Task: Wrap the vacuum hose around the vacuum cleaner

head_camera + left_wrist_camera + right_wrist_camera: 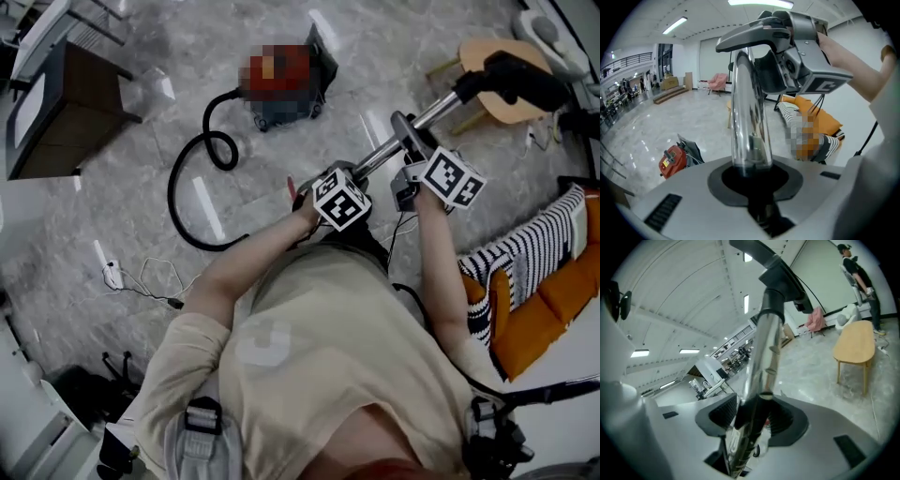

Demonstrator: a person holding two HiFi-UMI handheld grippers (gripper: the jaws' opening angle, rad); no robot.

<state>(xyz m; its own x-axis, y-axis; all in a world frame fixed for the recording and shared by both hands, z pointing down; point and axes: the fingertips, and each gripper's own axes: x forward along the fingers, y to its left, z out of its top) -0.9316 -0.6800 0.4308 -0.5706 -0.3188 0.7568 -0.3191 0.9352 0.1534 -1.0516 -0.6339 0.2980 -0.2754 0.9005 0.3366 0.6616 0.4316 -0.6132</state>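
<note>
Ahead of our chest, above the grey marble floor, we hold the chrome wand with both tools. The wand rises toward the upper right in the head view and ends at the black handle. Our left gripper takes the lower part of the wand. Its jaws sit narrow and clamped on the tube, which fills the space between them in the left gripper view. Our right gripper sits just above it on the same wand. In the right gripper view its jaws stand apart, the ribbed pads are exposed on both sides, and the wand passes between them with neither pad pressing on it. The red vacuum cleaner stands on the floor well apart from us, ahead and to our left. The black vacuum hose leaves the cleaner, forms one small loop just beside it, then sweeps in a wide arc across the floor toward us. It lies loose and is not yet wound around the cleaner. A wooden table stands beyond the handle. An orange sofa with a striped blanket draped over it sits at our right.
</note>
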